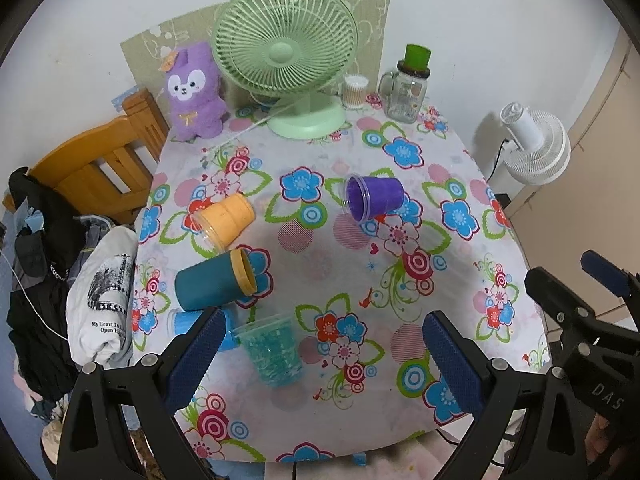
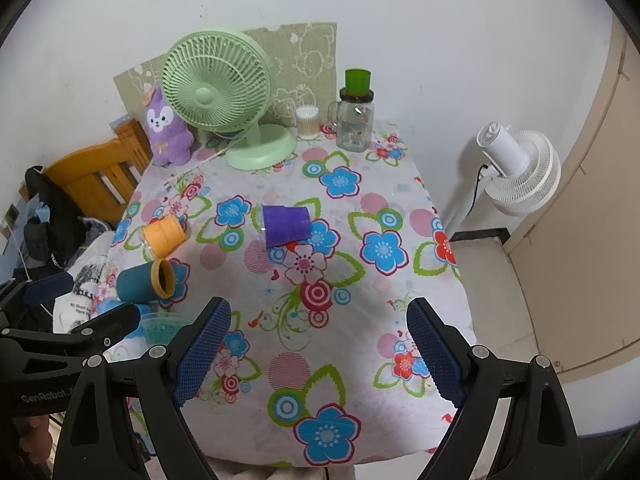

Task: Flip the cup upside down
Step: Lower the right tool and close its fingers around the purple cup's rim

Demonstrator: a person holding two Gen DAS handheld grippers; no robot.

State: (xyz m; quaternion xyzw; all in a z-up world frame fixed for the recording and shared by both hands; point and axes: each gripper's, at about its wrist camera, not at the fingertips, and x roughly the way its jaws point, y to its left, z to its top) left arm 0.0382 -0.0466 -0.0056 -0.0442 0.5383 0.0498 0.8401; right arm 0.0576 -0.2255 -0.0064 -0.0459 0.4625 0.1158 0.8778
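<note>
Several cups lie on the floral tablecloth [image 1: 340,248]. A purple cup [image 1: 374,197] lies on its side mid-table, also in the right wrist view [image 2: 286,225]. An orange cup [image 1: 224,220] and a teal cup with an orange rim [image 1: 214,280] lie on their sides at the left. A clear teal cup [image 1: 272,350] stands upright near the front. A blue cup [image 1: 200,326] is partly hidden behind my left finger. My left gripper [image 1: 320,364] is open above the front edge, the clear teal cup between its fingers. My right gripper [image 2: 318,354] is open and empty over the table's front.
A green desk fan [image 1: 286,52], a purple plush toy [image 1: 194,92], a cotton-swab jar [image 1: 354,90] and a glass mug jar with a green cup on top [image 1: 406,88] stand at the back. A wooden chair with clothes [image 1: 100,172] is left; a white fan [image 1: 536,144] right.
</note>
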